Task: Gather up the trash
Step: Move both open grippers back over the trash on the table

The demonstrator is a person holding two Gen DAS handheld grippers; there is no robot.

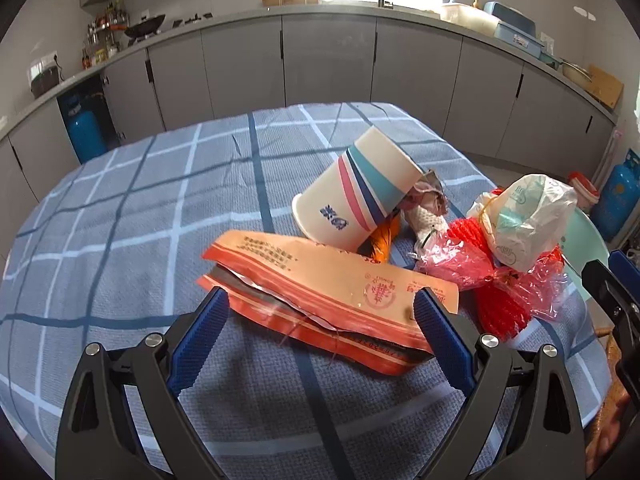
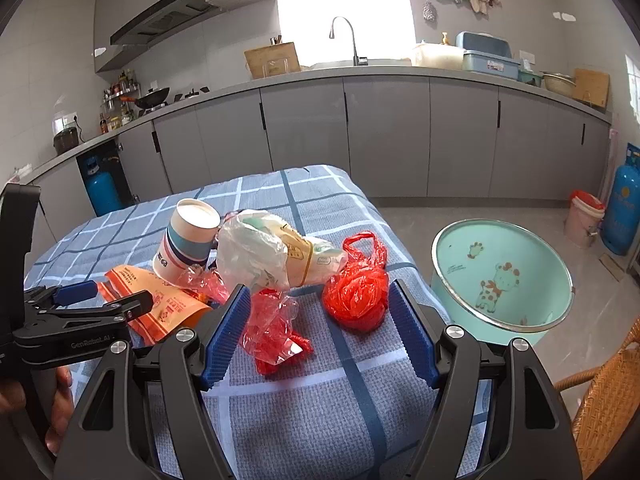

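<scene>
A heap of trash lies on the blue checked tablecloth. My left gripper is open, and the orange foil pouch lies flat between its blue fingertips, which do not squeeze it. Behind the pouch a striped paper cup leans on its side. To its right are a white plastic bag and red plastic bags. My right gripper is open too. A crumpled clear-red wrapper and a balled red bag lie between its fingers. The white bag lies just beyond them.
A mint-green tub with a giraffe print stands on the floor right of the table. A wicker chair is at the near right. Grey kitchen cabinets line the back wall, with blue gas cylinders beside them. A hand holds the left gripper.
</scene>
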